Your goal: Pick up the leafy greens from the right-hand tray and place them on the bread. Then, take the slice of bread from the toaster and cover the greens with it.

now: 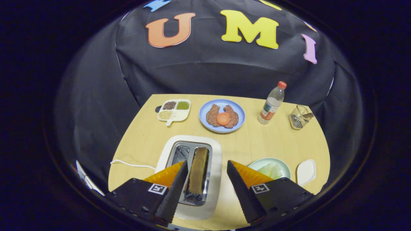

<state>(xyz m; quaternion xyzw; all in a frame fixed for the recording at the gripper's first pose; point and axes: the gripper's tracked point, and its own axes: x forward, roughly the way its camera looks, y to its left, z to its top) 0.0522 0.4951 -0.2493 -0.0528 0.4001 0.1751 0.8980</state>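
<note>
The tool (207, 166) hangs released astride the bread slice (197, 171) in the toaster (192, 179), lower centre of the frame — it should sink evenly, then pinch the slice's flat faces.

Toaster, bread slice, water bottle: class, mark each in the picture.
toaster (215, 179), gripper view, bare right-hand top.
bread slice (197, 171), gripper view, top edge.
water bottle (271, 105), gripper view, mid body.
gripper (207, 168), gripper view, open, between fingertips.

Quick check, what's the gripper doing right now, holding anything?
Gripper: open, holding nothing; its fingers straddle the slice of bread standing in the toaster, with a gap on each side.
</note>
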